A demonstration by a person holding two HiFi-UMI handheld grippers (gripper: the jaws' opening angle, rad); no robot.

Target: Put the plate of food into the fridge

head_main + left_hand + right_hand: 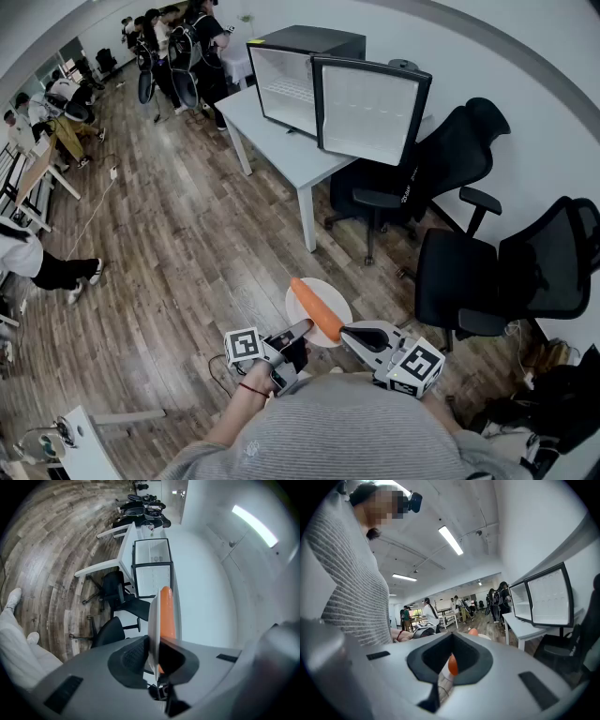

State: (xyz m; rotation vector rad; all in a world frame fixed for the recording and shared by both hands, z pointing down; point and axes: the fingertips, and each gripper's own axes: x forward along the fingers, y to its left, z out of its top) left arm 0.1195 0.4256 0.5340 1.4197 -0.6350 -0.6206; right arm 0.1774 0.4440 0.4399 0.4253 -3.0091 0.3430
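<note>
While held at lower centre, plate (pixel 330 292) with carrot (pixel 316 307), rim clamped in left tongs (pixel 302 327). Right tongs (pixel 347 330) closed, empty, beside rim.

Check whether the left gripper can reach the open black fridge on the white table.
Probably not yet: the left gripper, clamped on the round white plate, is short of the open black fridge; only wooden floor lies between.

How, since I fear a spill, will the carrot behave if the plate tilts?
Probably rolls: the carrot is round, loose on the shallow plate. Held only at its rim by the left gripper, the plate may dip.
</note>
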